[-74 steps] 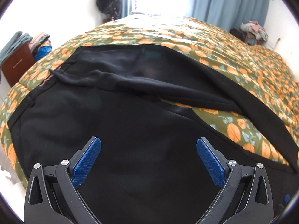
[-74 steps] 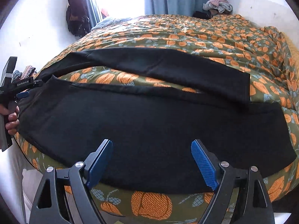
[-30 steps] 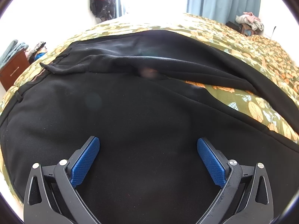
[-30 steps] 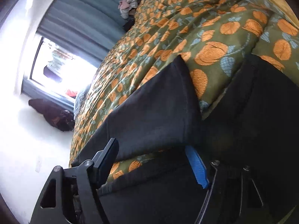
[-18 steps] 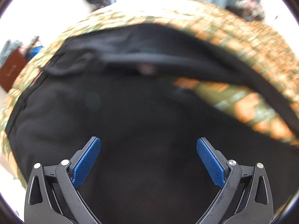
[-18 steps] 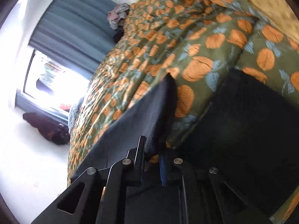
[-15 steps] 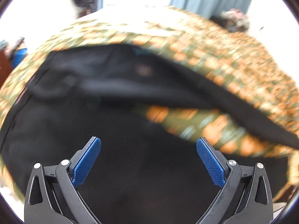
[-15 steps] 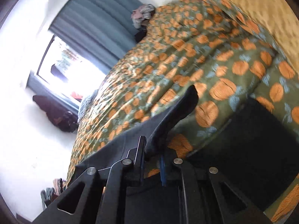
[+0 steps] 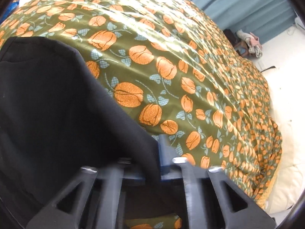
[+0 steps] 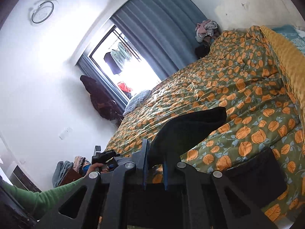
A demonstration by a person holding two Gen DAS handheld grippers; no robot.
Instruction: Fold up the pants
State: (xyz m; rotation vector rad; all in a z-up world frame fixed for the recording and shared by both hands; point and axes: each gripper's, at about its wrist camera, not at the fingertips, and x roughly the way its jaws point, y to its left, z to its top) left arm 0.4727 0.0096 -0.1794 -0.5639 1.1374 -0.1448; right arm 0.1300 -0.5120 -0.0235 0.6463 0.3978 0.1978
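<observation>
Black pants [image 9: 57, 114] lifted off floral bedspread [image 9: 190, 76], edges pinched in left gripper [image 9: 152, 164] and right gripper [image 10: 154, 164]; open bedspread beyond.

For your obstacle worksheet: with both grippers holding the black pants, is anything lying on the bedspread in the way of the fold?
Nothing visible does. The left gripper and right gripper each clamp the black pants; the bedspread ahead shows only its orange print.

black frames, blue pads [image 10: 165, 168], green sleeve [image 10: 47, 194].
</observation>
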